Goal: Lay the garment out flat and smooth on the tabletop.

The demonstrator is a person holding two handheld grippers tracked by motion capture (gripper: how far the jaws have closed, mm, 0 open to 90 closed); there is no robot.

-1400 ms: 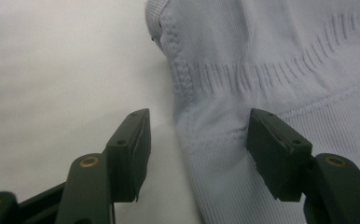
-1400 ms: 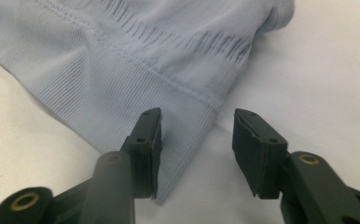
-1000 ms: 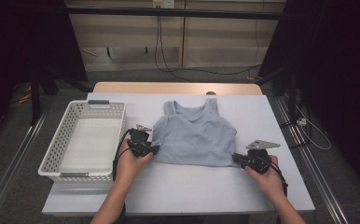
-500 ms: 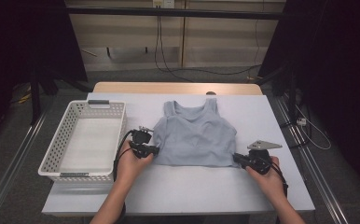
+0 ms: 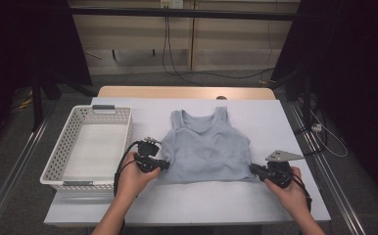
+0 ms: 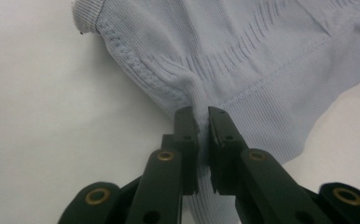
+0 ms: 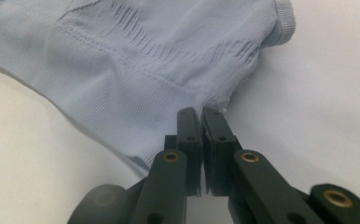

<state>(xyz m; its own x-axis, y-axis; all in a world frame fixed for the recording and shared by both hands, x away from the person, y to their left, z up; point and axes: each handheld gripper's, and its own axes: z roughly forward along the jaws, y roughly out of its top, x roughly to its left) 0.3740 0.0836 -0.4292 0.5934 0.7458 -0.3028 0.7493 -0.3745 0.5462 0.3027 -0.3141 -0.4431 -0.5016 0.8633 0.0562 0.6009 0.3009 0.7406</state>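
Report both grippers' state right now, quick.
Left gripper: its jaws have just been closing; now shut on the light blue top, a fold pinched between them.
Right gripper: shut on the top's edge.

Two bare forearms enter the high view from 6 o'clock and angle apart, each hand wrapped around a black gripper. The left hand [image 5: 130, 177] holds the left gripper [image 5: 166, 165] with its jaws pointing toward 3 o'clock, a black cable looping off toward 9 o'clock. Its jaws have just been closing, and in the left gripper view they now pinch a fold of pale blue cloth. The right hand [image 5: 290, 192] holds the right gripper [image 5: 252, 168], jaws pointing toward 9 o'clock, a grey three-cornered plate on top. Its jaws are closed tight, pinching the cloth's edge.
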